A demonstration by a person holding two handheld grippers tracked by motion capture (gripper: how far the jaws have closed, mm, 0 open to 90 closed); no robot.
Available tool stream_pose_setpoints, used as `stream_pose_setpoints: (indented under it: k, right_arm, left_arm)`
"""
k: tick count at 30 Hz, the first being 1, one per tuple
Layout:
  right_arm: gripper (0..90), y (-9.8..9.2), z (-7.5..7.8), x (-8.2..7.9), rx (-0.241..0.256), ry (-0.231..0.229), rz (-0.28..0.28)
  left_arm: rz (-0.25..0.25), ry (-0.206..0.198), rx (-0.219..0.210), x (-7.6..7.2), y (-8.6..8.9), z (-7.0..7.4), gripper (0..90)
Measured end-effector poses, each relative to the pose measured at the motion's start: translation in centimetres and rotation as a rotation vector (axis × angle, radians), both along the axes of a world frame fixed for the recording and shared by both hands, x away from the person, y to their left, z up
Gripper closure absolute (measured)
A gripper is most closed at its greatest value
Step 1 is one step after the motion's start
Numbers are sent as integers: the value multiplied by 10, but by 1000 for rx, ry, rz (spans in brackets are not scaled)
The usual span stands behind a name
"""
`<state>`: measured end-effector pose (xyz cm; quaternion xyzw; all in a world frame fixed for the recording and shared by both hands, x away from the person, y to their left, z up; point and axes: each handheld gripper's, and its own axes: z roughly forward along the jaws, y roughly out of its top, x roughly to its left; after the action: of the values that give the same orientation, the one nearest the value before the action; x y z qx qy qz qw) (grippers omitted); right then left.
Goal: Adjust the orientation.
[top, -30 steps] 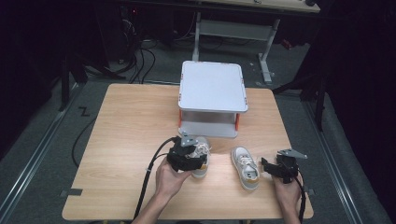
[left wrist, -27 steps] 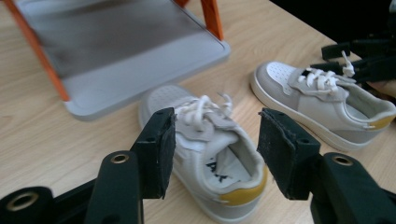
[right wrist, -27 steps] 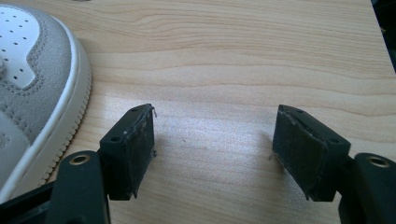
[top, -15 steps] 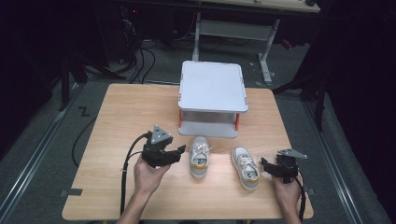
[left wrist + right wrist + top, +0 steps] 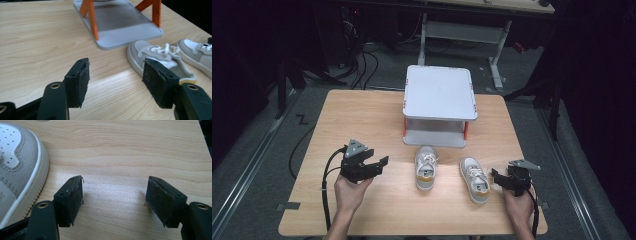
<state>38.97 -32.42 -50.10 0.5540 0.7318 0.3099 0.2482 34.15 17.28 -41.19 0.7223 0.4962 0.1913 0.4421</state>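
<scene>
While both grippers [image 5: 377,165] [image 5: 496,178] gape empty, shoes [image 5: 425,168] [image 5: 474,179] lie between, before shelf [image 5: 439,105].

What we cannot make out

In the right gripper view the shoe [image 5: 17,162] is cut by the left edge; in the left gripper view the stand [image 5: 120,22] loses its top.

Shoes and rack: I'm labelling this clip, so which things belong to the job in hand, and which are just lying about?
In the job:
left shoe
right shoe
left claw, open
right claw, open
rack, probably

Lying about:
desk frame behind the table
floor cables
</scene>
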Motion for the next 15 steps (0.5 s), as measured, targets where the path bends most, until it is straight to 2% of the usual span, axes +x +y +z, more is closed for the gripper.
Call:
stream_pose_setpoints:
  k: [3, 4, 6, 7, 15]
  right_arm:
    - [297, 1, 0, 0, 1, 1, -9]
    - [297, 1, 0, 0, 1, 1, -9]
    - [299, 2, 0, 0, 0, -2, -15]
    - [300, 2, 0, 0, 0, -1, -20]
    - [302, 3, 0, 0, 0, 0, -26]
  left_arm:
    - [33, 11, 1, 0, 9, -12, 383]
    - [33, 11, 1, 0, 9, -12, 383]
    - [43, 25, -6, 2, 12, -21, 382]
    - [51, 37, 1, 3, 13, -27, 382]
    - [66, 57, 47, 8, 10, -48, 372]
